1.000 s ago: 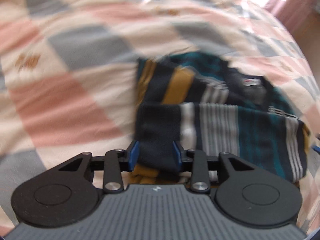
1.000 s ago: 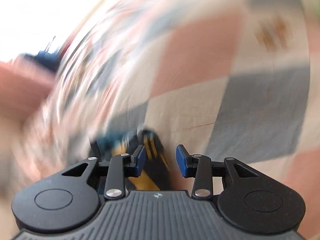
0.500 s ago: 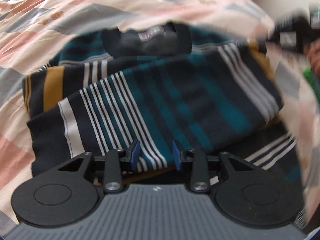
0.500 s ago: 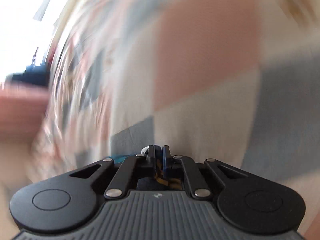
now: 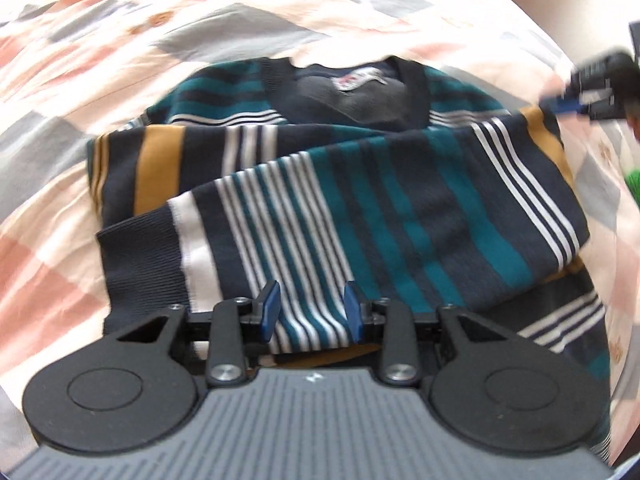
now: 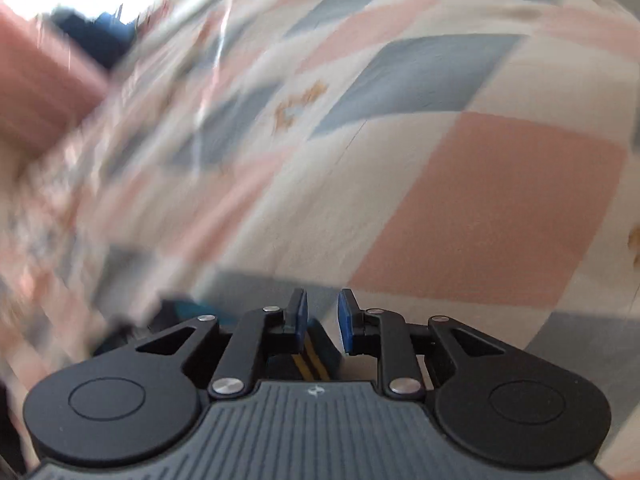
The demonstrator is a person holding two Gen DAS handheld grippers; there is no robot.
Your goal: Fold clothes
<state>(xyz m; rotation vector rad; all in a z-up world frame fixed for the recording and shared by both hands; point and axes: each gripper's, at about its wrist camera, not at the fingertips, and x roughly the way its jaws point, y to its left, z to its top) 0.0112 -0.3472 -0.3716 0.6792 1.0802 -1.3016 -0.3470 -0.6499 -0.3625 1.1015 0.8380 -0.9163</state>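
Note:
A striped sweater (image 5: pixel 360 200) in navy, teal, white and mustard lies flat on the bed, collar and label at the far side. Both sleeves are folded across its body, the near one with its dark cuff (image 5: pixel 140 264) to the left. My left gripper (image 5: pixel 312 308) stands open low over that near sleeve, whose white and teal stripes show between the fingers. My right gripper (image 5: pixel 592 84) appears blurred at the sweater's far right corner. In the right wrist view the right gripper (image 6: pixel 323 318) is open by a narrow gap, with a dark, mustard-striped bit of sweater (image 6: pixel 312 356) just below its fingers.
A checked bedspread (image 5: pixel 120 40) of pink, grey and cream squares lies under everything and fills the right wrist view (image 6: pixel 480 200). A green item (image 5: pixel 634 184) peeks in at the right edge. A blurred pink shape (image 6: pixel 36 92) sits at the upper left.
The left gripper swung from the cuff end to face the collar and came closer, staying open. The right gripper shut on the sweater's edge half a second ago and has now opened.

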